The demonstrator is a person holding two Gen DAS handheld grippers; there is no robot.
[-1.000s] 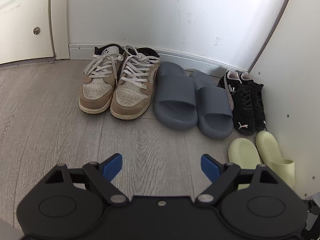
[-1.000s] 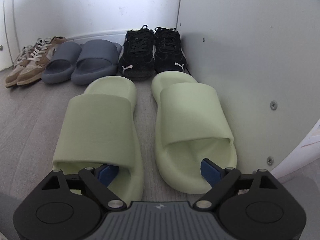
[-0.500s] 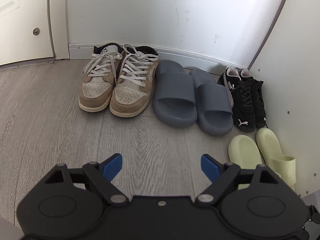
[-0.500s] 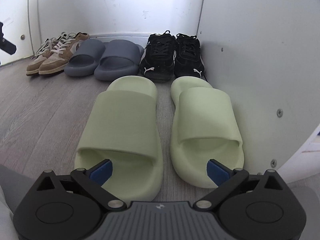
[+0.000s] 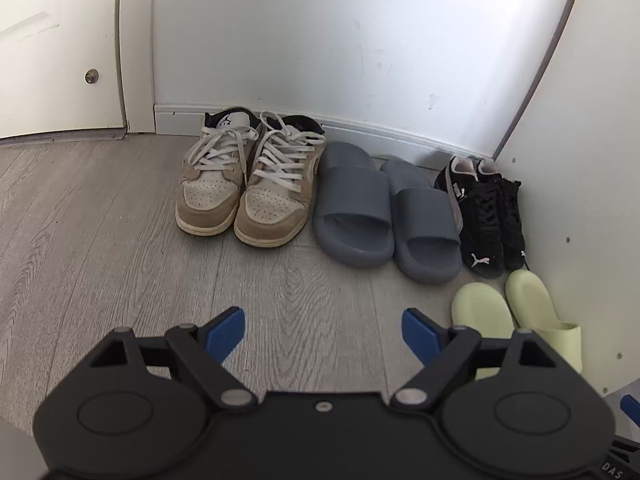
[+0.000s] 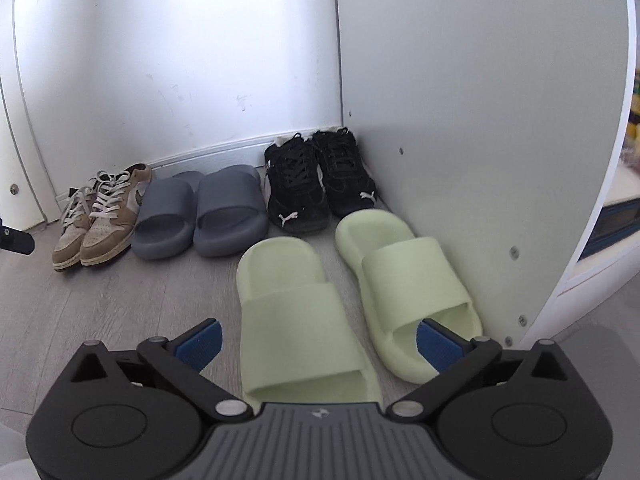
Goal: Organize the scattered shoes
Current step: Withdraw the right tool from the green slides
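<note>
The left gripper (image 5: 322,330) has a black matte body with two round discs, one at each side of a small centre screw (image 5: 322,405). Black link arms with silver pivot pins carry blue fingertips (image 5: 224,330). The right gripper (image 6: 319,340) is built the same, but its middle plate (image 6: 320,436) is grey and ribbed, with a small round emblem near the top edge of that plate.

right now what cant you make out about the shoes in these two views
- Green slides: in the left wrist view, heel ends hidden behind the left hand-held gripper.
- Left green slide: in the right wrist view, heel end covered by the right hand-held gripper.
- Black sneakers: heels hidden behind their own uppers.
- Shelf items: cut off at the right edge.
</note>
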